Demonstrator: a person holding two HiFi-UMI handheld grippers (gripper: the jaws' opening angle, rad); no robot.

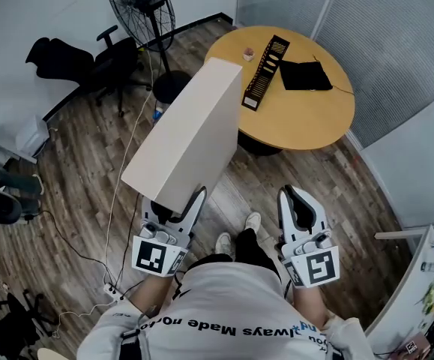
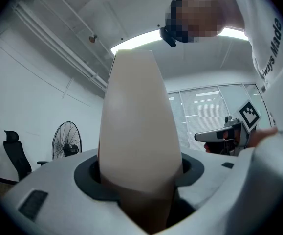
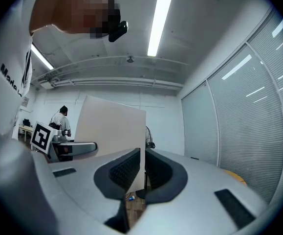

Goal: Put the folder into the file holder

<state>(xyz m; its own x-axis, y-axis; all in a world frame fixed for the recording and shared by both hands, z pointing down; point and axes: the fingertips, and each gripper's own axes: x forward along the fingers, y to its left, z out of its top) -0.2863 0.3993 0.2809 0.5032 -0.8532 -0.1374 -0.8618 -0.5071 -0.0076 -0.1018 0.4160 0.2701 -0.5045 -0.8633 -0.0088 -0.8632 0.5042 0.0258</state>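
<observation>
A thick beige folder (image 1: 190, 133) is held up in front of me, slanting away towards the table. My left gripper (image 1: 173, 201) is shut on its near end, and in the left gripper view the folder (image 2: 139, 121) fills the gap between the jaws. My right gripper (image 1: 296, 198) hangs to the right of the folder, shut and empty. In the right gripper view the folder (image 3: 109, 126) stands off to the left, beyond the meeting pads. The black slotted file holder (image 1: 265, 70) lies on the round wooden table (image 1: 299, 122) ahead.
A black pouch (image 1: 304, 75) and a small pinkish object (image 1: 248, 52) lie on the table by the holder. A standing fan (image 1: 142, 6) and a black office chair (image 1: 89, 62) are at the far left. Cables run over the wooden floor; glass partitions stand at the right.
</observation>
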